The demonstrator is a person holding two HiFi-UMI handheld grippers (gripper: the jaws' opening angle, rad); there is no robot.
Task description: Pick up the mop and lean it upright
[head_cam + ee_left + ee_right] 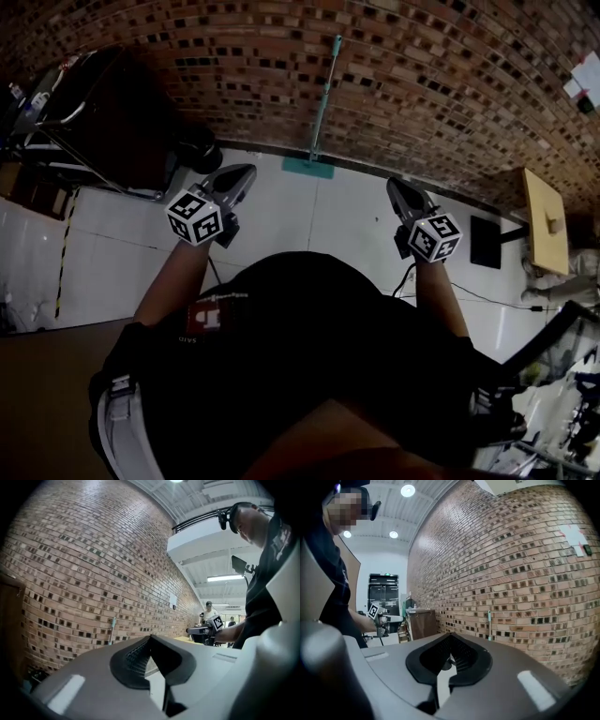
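Seen from above, a person in a black shirt stands on a white tiled floor [281, 230] facing a brick wall [441, 75], with a claw held out in each hand. The left claw [246, 172] is clenched shut with nothing in it. The right claw [395, 186] is also clenched and empty. The mop [323, 108] leans upright against the wall at far centre, its teal head on the floor, well apart from both claws.

White tiled floor [300, 220], teal mop [322, 112] standing on it
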